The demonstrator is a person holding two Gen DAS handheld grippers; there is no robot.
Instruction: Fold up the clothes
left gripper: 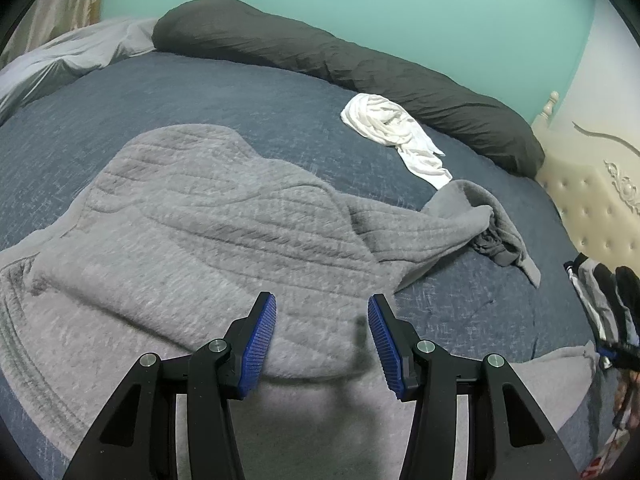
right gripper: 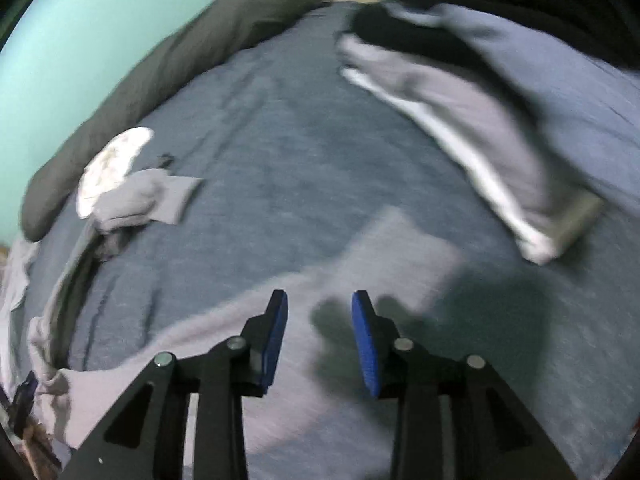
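Observation:
A large grey fleece garment (left gripper: 192,232) lies spread on the blue bed cover (left gripper: 200,92), with one sleeve (left gripper: 460,220) stretched to the right. My left gripper (left gripper: 322,308) is open and empty just above the garment's near part. In the blurred right wrist view my right gripper (right gripper: 320,304) is open and empty over a grey sleeve (right gripper: 360,264) of the same garment. A crumpled white garment (left gripper: 396,132) lies near the dark bolster, and also shows in the right wrist view (right gripper: 112,160).
A long dark grey bolster (left gripper: 340,64) runs along the turquoise wall. A padded cream headboard (left gripper: 600,208) stands at the right. A pile of grey, white and black clothes (right gripper: 460,112) lies on the bed at the right wrist view's upper right.

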